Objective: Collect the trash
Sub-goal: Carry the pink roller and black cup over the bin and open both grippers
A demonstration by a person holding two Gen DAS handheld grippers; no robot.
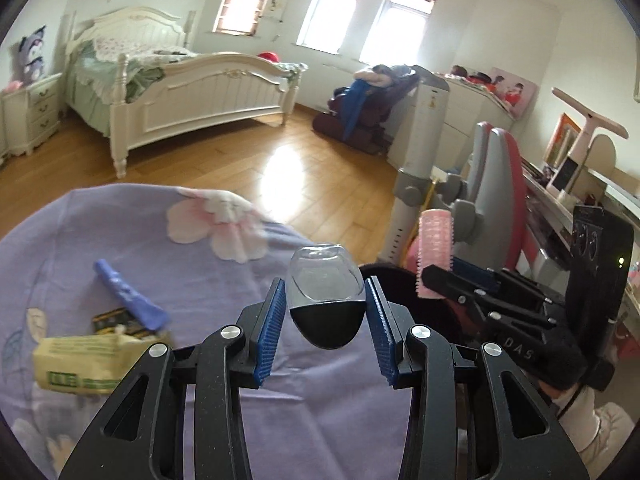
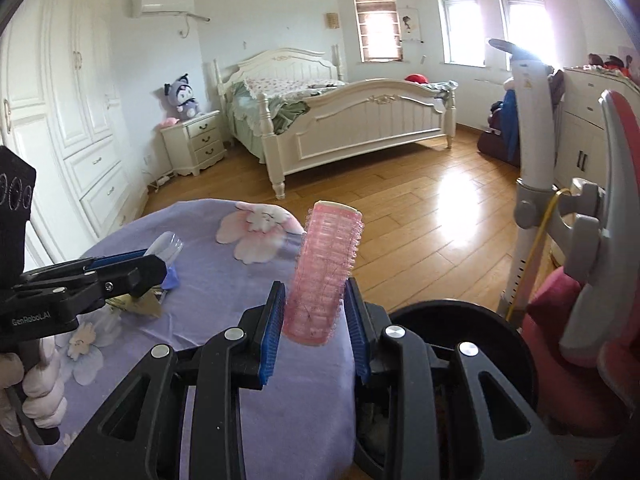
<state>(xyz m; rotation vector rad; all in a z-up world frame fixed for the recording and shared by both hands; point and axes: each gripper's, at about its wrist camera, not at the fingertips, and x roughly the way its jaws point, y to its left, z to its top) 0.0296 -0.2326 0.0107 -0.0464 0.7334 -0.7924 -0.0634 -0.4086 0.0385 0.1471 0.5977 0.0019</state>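
Observation:
My left gripper (image 1: 326, 312) is shut on a clear-and-black plastic capsule (image 1: 326, 304) and holds it above the purple flowered tablecloth (image 1: 120, 232), near the table's right edge. My right gripper (image 2: 314, 316) is shut on a pink hair roller (image 2: 324, 276) and holds it upright, just left of the black trash bin (image 2: 460, 320). The roller also shows in the left wrist view (image 1: 436, 248), with the bin's rim (image 1: 384, 272) behind the capsule. On the cloth lie a purple wrapper (image 1: 128, 296), a yellow packet (image 1: 80, 360) and a dark wrapper (image 1: 116, 318).
A grey-and-pink chair (image 1: 500, 184) and a desk (image 1: 580, 208) stand to the right of the bin. A white bed (image 2: 340, 120), a nightstand (image 2: 196, 140) and wardrobes (image 2: 60, 120) stand across the wooden floor (image 2: 420, 216).

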